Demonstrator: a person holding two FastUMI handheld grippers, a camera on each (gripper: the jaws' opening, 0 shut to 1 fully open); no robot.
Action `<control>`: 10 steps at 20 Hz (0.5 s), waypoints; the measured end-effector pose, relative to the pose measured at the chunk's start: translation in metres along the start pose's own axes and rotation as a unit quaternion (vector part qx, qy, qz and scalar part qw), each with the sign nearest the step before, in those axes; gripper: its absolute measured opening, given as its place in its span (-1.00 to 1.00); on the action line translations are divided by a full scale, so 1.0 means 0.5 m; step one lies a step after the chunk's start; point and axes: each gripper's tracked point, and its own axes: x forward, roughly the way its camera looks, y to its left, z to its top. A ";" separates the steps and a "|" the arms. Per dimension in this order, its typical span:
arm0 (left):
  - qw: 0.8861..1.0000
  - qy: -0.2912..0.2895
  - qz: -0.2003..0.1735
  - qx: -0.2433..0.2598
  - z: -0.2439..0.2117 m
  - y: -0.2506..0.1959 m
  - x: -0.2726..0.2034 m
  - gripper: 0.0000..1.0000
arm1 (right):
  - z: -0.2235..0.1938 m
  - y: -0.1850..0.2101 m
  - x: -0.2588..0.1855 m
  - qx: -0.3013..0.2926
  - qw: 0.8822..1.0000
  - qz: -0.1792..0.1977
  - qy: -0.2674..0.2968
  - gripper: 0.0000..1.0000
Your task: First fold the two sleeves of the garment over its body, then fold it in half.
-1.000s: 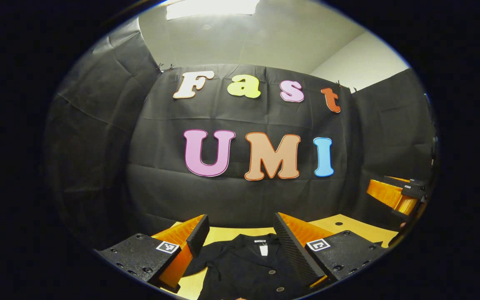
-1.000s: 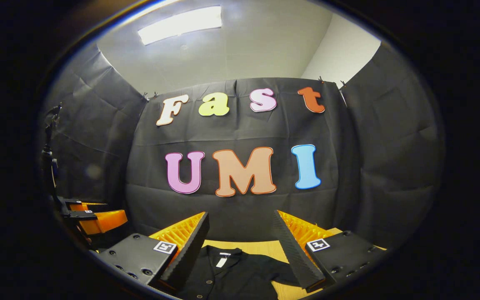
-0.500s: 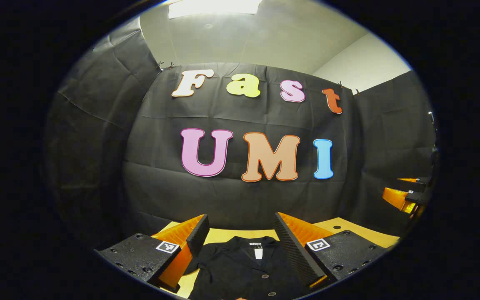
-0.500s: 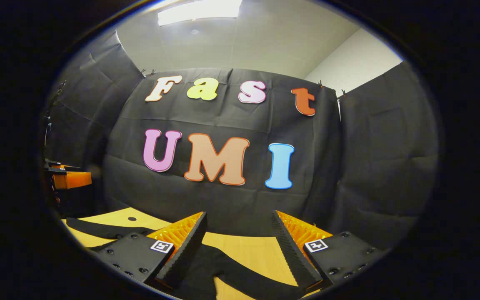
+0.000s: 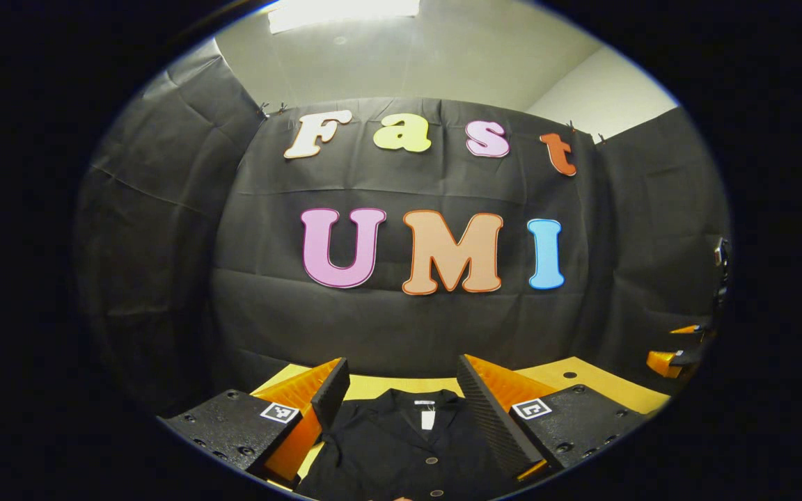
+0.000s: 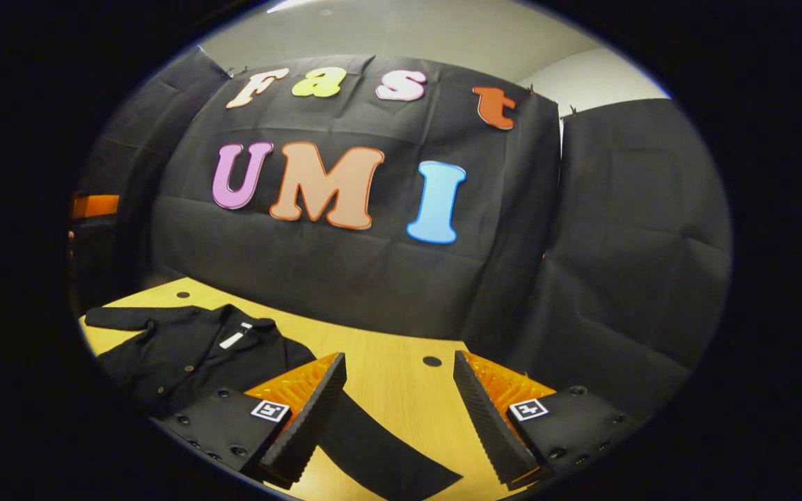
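The black shirt (image 6: 185, 351) lies flat on the wooden table (image 6: 387, 355), front side up, with its collar toward the booth wall. In the right gripper view one sleeve (image 6: 380, 452) runs out from the shirt's body across the table, toward the near edge, and it is not folded. The other sleeve (image 6: 119, 318) also stretches away from the collar, on the far side of the shirt. So I judge that no fold is made yet: both sleeves must go over the body, and then the fold in half remains.

The right gripper (image 6: 395, 410) has its jaws wide apart and holds nothing. It hangs above the near sleeve; one finger is over the cloth, the other over bare table beside it. I cannot tell if a finger touches the sleeve.

The left gripper (image 5: 401, 407) is also spread open and empty. In the left gripper view it points at the collar (image 5: 411, 403), with the shirt's buttoned front between its fingers and lower than them.

The right gripper seems nearer to starting, probably with this sleeve.
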 end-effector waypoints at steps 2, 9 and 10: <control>1.000 0.003 0.004 0.007 -0.002 -0.017 0.002 0.99 | -0.062 -0.026 0.025 0.003 0.999 0.003 0.033 0.96; 0.999 0.019 0.021 0.030 -0.019 -0.077 0.008 0.99 | -0.263 -0.092 0.098 0.007 0.990 0.016 0.142 0.98; 0.999 0.020 0.023 0.032 -0.022 -0.084 0.007 0.99 | -0.290 -0.093 0.108 0.009 0.987 0.021 0.161 0.96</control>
